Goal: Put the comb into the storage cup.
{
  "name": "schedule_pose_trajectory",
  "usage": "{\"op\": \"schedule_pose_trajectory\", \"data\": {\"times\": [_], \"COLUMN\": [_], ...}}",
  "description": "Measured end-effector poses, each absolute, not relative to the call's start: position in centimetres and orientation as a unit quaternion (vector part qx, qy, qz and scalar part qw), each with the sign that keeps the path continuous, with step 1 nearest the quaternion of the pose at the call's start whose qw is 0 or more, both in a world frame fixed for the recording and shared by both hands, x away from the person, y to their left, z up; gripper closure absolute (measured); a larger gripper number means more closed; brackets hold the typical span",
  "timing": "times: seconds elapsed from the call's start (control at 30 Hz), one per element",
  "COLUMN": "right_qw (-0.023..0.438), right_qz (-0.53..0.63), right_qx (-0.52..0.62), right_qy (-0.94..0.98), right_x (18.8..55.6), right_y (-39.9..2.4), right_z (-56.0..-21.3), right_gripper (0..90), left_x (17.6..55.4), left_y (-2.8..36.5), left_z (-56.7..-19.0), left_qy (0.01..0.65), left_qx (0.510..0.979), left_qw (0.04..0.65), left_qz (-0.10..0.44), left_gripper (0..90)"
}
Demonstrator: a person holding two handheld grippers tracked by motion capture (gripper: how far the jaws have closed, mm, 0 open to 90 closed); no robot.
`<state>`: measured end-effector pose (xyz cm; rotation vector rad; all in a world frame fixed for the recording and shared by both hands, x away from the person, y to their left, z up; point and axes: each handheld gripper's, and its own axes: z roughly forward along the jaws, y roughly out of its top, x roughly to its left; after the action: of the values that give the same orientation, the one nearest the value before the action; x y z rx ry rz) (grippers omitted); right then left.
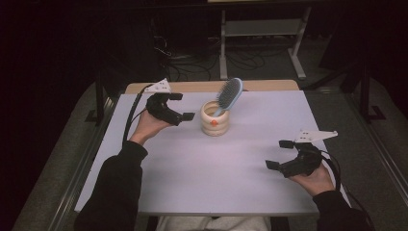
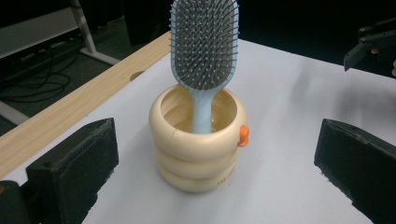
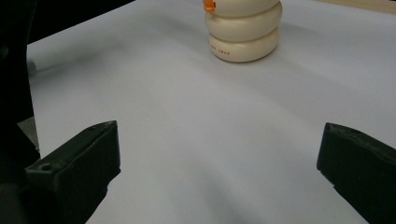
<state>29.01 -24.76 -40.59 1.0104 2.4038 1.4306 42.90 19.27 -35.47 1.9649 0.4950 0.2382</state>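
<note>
High view gives me the layout: the cream ringed holder [image 1: 214, 118] stands upright toward the far middle of the white tabletop [image 1: 216, 183], with the pale blue hairbrush [image 1: 228, 95] standing handle-down inside it, its head leaning up and to the right. My left claw [image 1: 179, 106] hangs just beside the holder on its left, jaws spread wide and holding nothing. My right claw [image 1: 280, 154] sits well apart, low near the front right of the tabletop, also spread and empty.

In the left gripper view the holder [image 2: 196, 144] stands between my two black jaws but farther out than their tips, and the hairbrush [image 2: 204, 44] rises out of it with the bristles facing me. A small orange nub [image 2: 243, 136] sticks out from the holder's upper ring. In the right gripper view the holder's base [image 3: 243, 33] is far off at the top edge.

I judge this as the approach step: the left claw is lined up on the holder or brush, nothing gripped. Next I would push the left claw forward until the jaws bracket the target, then close gently; the brush leans, so a clumsy nudge could tip the holder.
</note>
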Motion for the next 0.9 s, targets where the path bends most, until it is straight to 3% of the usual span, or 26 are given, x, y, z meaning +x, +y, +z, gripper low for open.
{"op": "schedule_pose_trajectory", "data": {"times": [0.9], "right_qw": [0.087], "right_qz": [0.476], "right_qx": [0.340], "right_qy": [0.807], "right_x": [29.0], "right_y": [-24.7], "right_z": [-40.6], "right_gripper": [0.0], "left_x": [38.8], "left_y": [23.4], "left_z": [-35.7], "left_qy": [0.206], "left_qx": [0.819], "left_qw": [0.524], "left_qz": [0.110], "left_gripper": [0.0]}}
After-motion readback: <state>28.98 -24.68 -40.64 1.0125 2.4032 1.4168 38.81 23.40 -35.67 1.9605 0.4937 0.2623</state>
